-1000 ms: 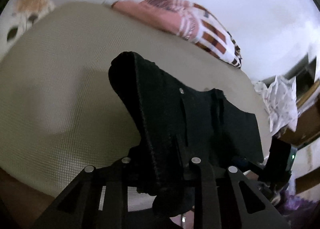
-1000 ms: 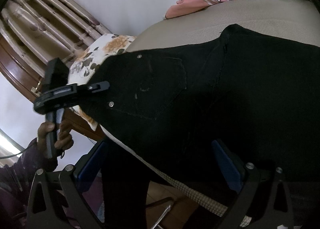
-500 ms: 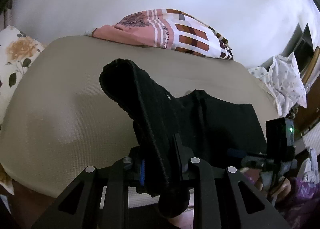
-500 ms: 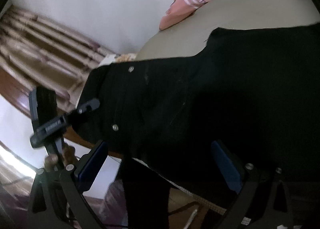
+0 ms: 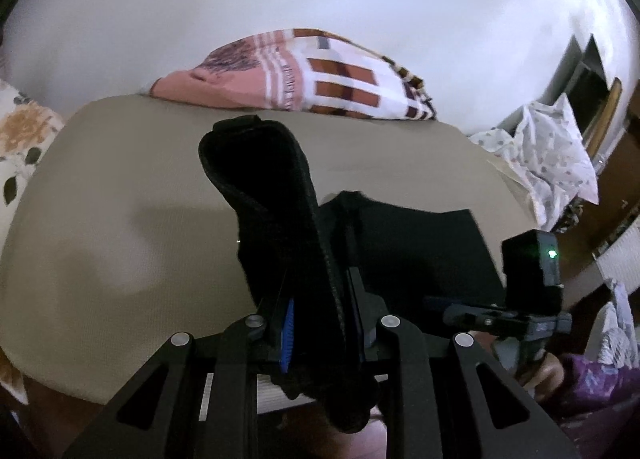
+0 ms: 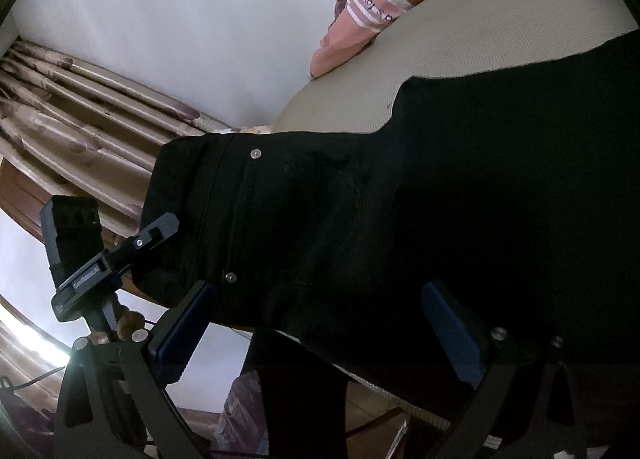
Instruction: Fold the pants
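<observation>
**Waistband pinched on the left, right jaws wide**

My left gripper has its jaws narrowed onto a bunched fold of the black pants, which stands up between the pads above the beige mattress. The rest of the pants lies across the mattress toward my right gripper. Its jaws stand wide, the blue pads apart with the fabric above them, not pinched. A patterned pillow sits by the wall.

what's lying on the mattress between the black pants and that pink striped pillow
Nothing: in the left wrist view, bare beige mattress separates the black pants from the pink striped pillow.
</observation>
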